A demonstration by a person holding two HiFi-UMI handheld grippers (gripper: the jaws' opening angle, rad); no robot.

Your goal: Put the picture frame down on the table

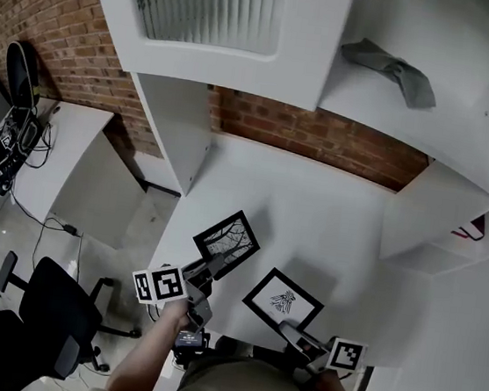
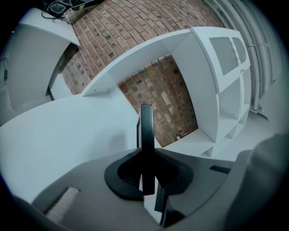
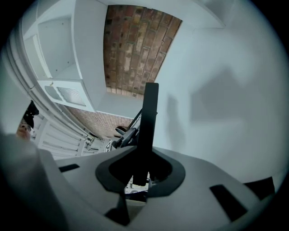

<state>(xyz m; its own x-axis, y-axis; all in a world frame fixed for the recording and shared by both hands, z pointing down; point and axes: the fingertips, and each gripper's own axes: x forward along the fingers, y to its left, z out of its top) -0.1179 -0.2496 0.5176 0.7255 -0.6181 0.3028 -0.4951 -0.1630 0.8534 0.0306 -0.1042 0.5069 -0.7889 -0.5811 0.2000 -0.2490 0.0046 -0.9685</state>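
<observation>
On my feed both tongs are clamped thin, each on its own frame. My left gripper, with its black-and-white marker cube, has its jaws nearly closed on the lower corner of the black rectangular picture frame with the twig print. In the left gripper view that frame shows edge-on as a slim, smooth dark slat standing upright out of the gripper's matte grey moulded throat. My right gripper is pinched just as narrowly on the black rectangular picture frame with the pale mat and small leaf-like print. In the right gripper view it is again a flat dark strip rising from between the jaws. Both frames are tilted and sit side by side, near each other but apart, over the near part of the smooth white table, each throwing a soft shadow on it. Beyond runs a rough red brick wall, boxed in by the glossy white shelving unit, on top of which lies a crumpled grey cloth.
</observation>
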